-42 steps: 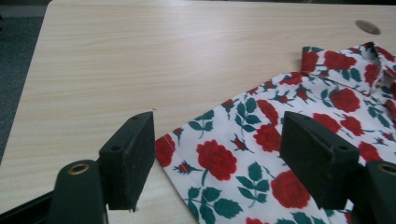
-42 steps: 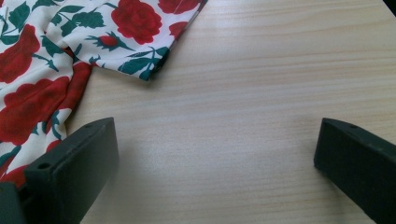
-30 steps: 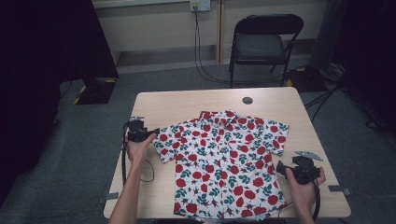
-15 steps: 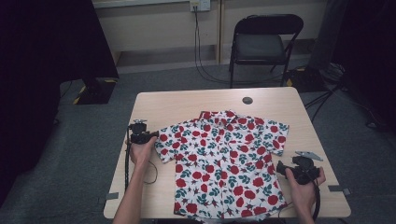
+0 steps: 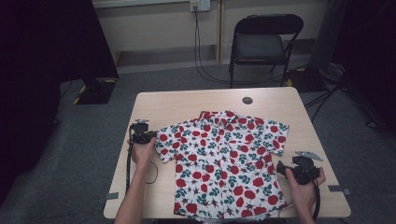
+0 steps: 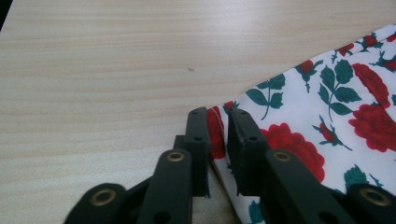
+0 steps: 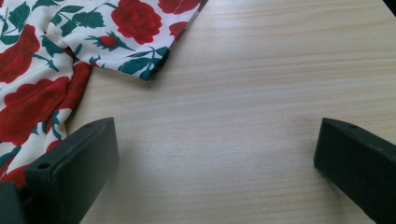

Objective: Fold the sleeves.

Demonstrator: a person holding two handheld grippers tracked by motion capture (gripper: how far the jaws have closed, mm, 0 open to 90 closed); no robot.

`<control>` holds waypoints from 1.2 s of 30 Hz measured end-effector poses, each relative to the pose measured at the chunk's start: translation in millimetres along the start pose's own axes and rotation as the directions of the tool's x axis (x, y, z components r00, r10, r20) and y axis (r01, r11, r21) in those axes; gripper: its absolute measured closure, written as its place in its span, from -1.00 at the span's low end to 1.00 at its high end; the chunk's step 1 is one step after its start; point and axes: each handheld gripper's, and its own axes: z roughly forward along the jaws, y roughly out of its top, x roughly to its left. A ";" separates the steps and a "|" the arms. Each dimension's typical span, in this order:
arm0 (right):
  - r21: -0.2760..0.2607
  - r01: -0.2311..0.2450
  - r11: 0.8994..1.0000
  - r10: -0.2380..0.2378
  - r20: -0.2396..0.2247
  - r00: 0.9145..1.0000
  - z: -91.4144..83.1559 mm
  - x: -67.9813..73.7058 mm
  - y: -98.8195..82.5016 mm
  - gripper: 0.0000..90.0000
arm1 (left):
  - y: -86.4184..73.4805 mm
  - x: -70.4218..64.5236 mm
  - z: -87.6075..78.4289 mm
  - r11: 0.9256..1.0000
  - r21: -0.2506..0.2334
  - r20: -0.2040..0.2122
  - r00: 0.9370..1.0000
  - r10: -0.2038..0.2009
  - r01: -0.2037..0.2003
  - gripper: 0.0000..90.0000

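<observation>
Shirt (image 5: 223,161), white with red roses and green leaves, lies spread flat on the counter (image 5: 187,100), collar toward 12 o'clock, hem at the 6 o'clock edge.

Left gripper (image 5: 142,136) sits at the 9 o'clock side of the shirt, at the tip of that sleeve, held in the left hand (image 5: 141,153). Its fingers (image 6: 198,135) have just been closing; in the left gripper view (image 6: 219,128) they stand nearly together with the sleeve's hem edge (image 6: 217,133) pinched between them, cloth running off toward 3 o'clock over bare wood.

Small dark disc (image 5: 247,100) rests on the counter at 12 o'clock of the collar, apart from the shirt.

Right gripper (image 5: 292,169) is at about 4 o'clock of the shirt, just beside its lower side edge, held in the right hand (image 5: 303,184). In the right gripper view its fingers (image 7: 79,158) stand spread wide over bare counter, nothing between them; the other sleeve (image 7: 126,32) lies at 11 o'clock of them.

Black folding chair (image 5: 261,39) stands on the floor beyond the counter, at 1 o'clock.
</observation>
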 end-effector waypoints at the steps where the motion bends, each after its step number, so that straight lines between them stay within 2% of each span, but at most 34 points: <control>1: 0.000 0.000 1.000 0.000 0.000 1.000 0.0 0.0 0.0 -1.00 | 0.4 -1.9 0.1 1.000 0.003 -0.006 1.000 0.005 -0.005 0.94; 8: 0.000 0.000 1.000 0.000 0.000 1.000 0.0 0.0 0.0 -1.00 | 0.5 -1.8 -0.9 1.000 0.006 0.007 1.000 -0.005 0.005 0.95; 16: 0.000 0.000 1.000 0.000 0.000 1.000 0.0 0.0 0.0 -1.00 | 1.8 -5.1 -5.5 1.000 -0.016 0.030 0.999 -0.013 0.013 0.95; 19: 0.000 0.000 1.000 0.000 0.000 1.000 0.0 0.0 0.0 -1.00 | 2.8 -5.8 -7.6 1.000 -0.011 0.033 0.999 -0.028 0.028 0.96; 28: 0.000 0.001 1.000 -0.001 0.000 1.000 0.0 0.0 0.0 -1.00 | 5.6 -11.0 -16.4 0.999 -0.037 0.067 0.997 -0.030 0.032 0.96; 32: 0.000 0.000 1.000 0.000 0.000 1.000 0.0 0.0 0.0 -1.00 | 8.0 -15.0 -21.5 0.999 -0.037 0.064 0.998 -0.020 0.023 0.96; 33: 0.000 0.000 1.000 0.000 0.000 1.000 0.0 0.0 0.0 -1.00 | 9.1 -17.4 -23.3 0.999 -0.043 0.077 0.997 -0.013 0.017 0.96; 36: 0.000 0.001 1.000 -0.001 0.000 1.000 0.0 -0.1 0.0 -1.00 | 10.2 -19.5 -25.8 0.999 -0.050 0.083 0.996 -0.011 0.015 0.96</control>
